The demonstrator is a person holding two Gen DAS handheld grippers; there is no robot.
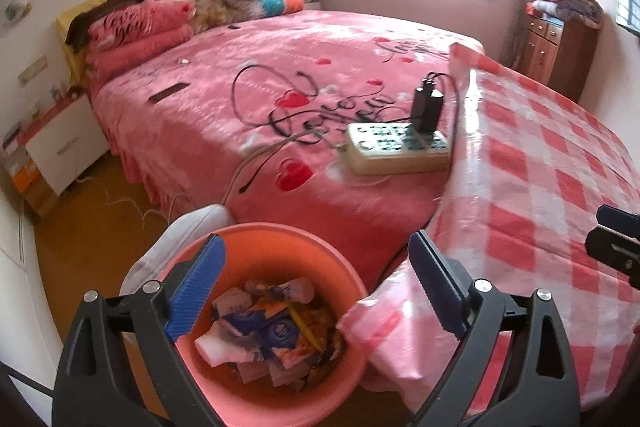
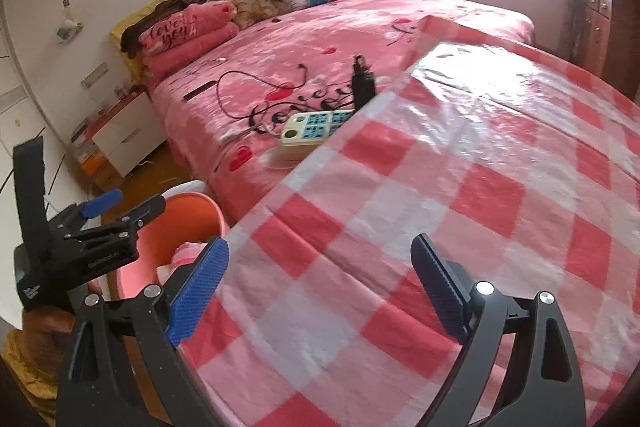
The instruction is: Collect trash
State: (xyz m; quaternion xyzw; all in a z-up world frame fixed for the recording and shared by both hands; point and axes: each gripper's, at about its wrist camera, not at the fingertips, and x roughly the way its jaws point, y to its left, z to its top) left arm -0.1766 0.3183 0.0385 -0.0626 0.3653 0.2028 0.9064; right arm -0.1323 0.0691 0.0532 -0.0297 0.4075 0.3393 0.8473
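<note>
From the left: my left hand-held gripper (image 1: 316, 283) hangs spread and empty over the orange bin (image 1: 256, 239), where the trash (image 1: 272, 331) already lies. The checked cloth (image 1: 532, 187) on the counter drapes into the bin's rim; I judge a careless pass could snag it. My right hand-held gripper (image 2: 320, 291) hovers spread over bare cloth, empty.

Left wrist above bin (image 1: 256, 239), right over checkered cloth (image 2: 460, 187) — both facing bed (image 1: 240, 99)
</note>
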